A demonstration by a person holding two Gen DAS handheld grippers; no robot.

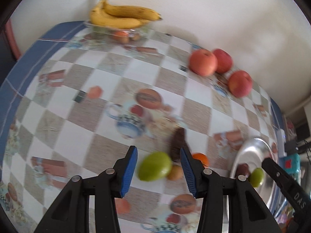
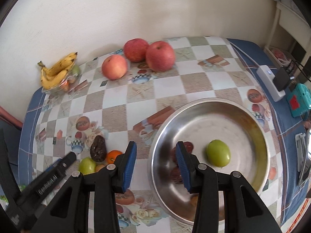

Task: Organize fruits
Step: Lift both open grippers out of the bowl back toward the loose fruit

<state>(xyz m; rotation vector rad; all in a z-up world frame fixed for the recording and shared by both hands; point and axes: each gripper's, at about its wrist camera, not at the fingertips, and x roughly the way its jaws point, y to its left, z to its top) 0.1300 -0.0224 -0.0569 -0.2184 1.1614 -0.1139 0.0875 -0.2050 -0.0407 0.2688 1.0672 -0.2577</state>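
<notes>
My left gripper (image 1: pixel 158 155) is open, and a blurred green fruit (image 1: pixel 154 166) lies on the cloth between its blue pads, apart from both. Around that fruit sit a dark date (image 1: pixel 177 142), a small orange (image 1: pixel 201 158) and a small tan fruit (image 1: pixel 175 172). My right gripper (image 2: pixel 156 145) is open and holds nothing, hovering over the left rim of a steel bowl (image 2: pixel 243 116). The bowl holds another green fruit (image 2: pixel 218 153) and dark dates (image 2: pixel 188 146), partly hidden by my right finger. In the right wrist view the left gripper's finger (image 2: pixel 68 160) reaches the loose green fruit (image 2: pixel 87 165).
Three red apples (image 2: pixel 114 67) (image 2: pixel 136 49) (image 2: pixel 160 56) stand near the wall. Bananas (image 2: pixel 56 71) rest on a glass dish with small fruit in the far left corner. A white power strip (image 2: pixel 270 81) and a teal device (image 2: pixel 297 99) lie on the table's right edge.
</notes>
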